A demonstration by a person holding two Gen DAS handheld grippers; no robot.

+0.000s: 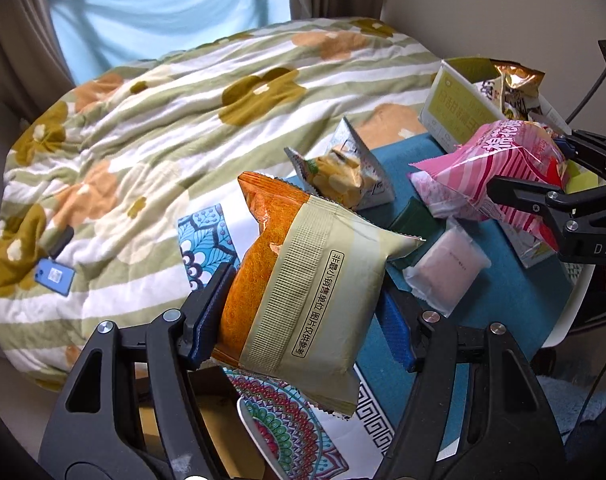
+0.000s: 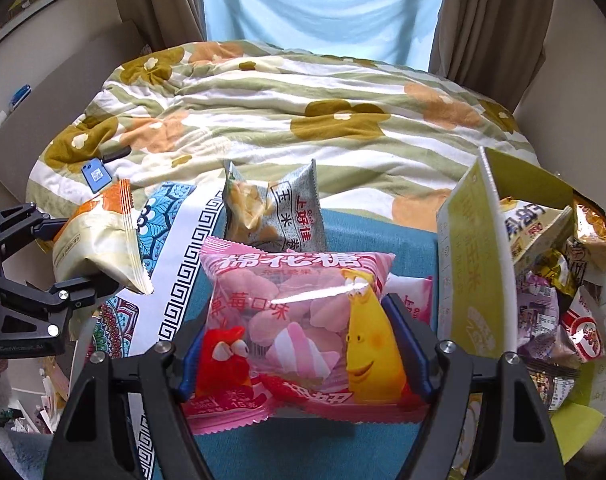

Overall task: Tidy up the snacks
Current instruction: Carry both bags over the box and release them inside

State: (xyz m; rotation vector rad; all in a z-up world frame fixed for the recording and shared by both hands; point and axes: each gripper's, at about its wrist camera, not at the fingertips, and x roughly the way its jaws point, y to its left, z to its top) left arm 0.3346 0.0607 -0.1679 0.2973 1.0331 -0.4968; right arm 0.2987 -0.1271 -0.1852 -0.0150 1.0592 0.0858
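My left gripper (image 1: 303, 316) is shut on an orange and cream snack packet (image 1: 303, 292), held up above the patterned cloth; the same packet (image 2: 99, 240) shows at the left of the right wrist view. My right gripper (image 2: 303, 352) is shut on a pink marshmallow bag (image 2: 299, 328) with cartoon figures, lifted over the teal mat (image 2: 343, 448); that bag (image 1: 499, 164) appears at the right of the left wrist view. A grey corn-snack bag (image 2: 279, 208) lies on the mat's far edge. A small pale pink packet (image 1: 447, 268) and a dark green one (image 1: 411, 216) lie on the mat.
A green and white box (image 2: 475, 264) at the right holds several snack bags. A flowered quilt (image 1: 163, 112) covers the bed behind, with a blue card (image 1: 55, 276) on it. A patterned cloth (image 2: 171, 280) lies left of the mat.
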